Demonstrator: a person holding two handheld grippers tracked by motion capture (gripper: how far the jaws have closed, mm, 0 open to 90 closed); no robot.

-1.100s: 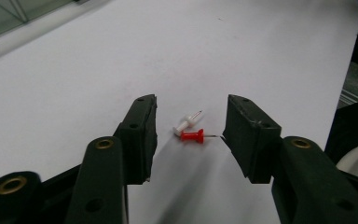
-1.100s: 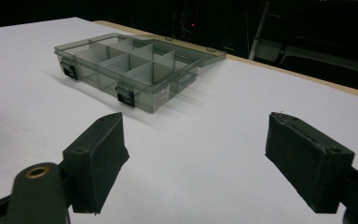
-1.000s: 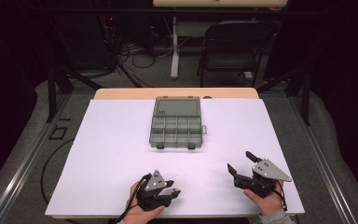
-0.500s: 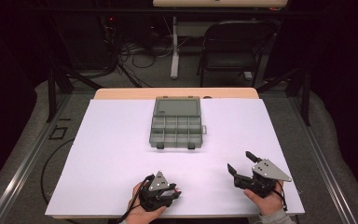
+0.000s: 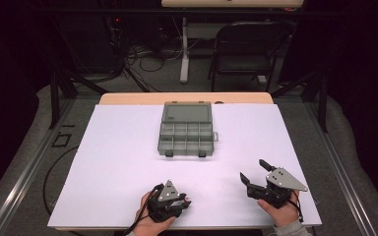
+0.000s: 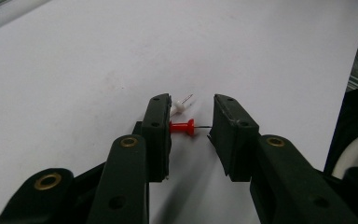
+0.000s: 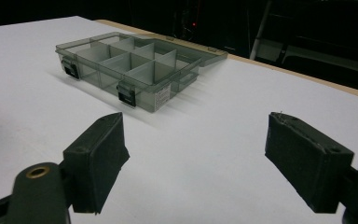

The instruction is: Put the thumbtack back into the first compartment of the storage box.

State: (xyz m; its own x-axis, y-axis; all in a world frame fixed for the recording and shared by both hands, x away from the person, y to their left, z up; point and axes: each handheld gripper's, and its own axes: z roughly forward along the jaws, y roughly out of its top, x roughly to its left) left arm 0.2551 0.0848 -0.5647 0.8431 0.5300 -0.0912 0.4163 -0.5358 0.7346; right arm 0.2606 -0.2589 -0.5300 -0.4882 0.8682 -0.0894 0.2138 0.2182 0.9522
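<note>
Left gripper: low at the near edge of the worktop, held in the person's left hand; in the high view it sits left of the right gripper and well short of the box.
Left jaws: narrow, and they have just been closing; the red pin lies in the gap between them.
Red pin: lies on its side across the gap, its head against the left jaw's inner face, its needle pointing to the right jaw and reaching just about to its pad; whether the tip touches I cannot tell.
White pin: lies on the worktop just beyond the red pin, its head partly hidden behind the left jaw's tip, its needle slanting up and away.
Right gripper: near the worktop's near right corner, in the person's right hand; in the high view it points toward the box.
Right jaws: wide apart, nothing between them, only bare white worktop below.
Box: grey, see-through, divided into compartments, lid swung open on the far side; stands mid-worktop, well apart from both grippers.
Box latches: two dark ones on the near wall, seen in the right gripper view.
Chair: dark, folding, on the floor beyond the worktop.
</note>
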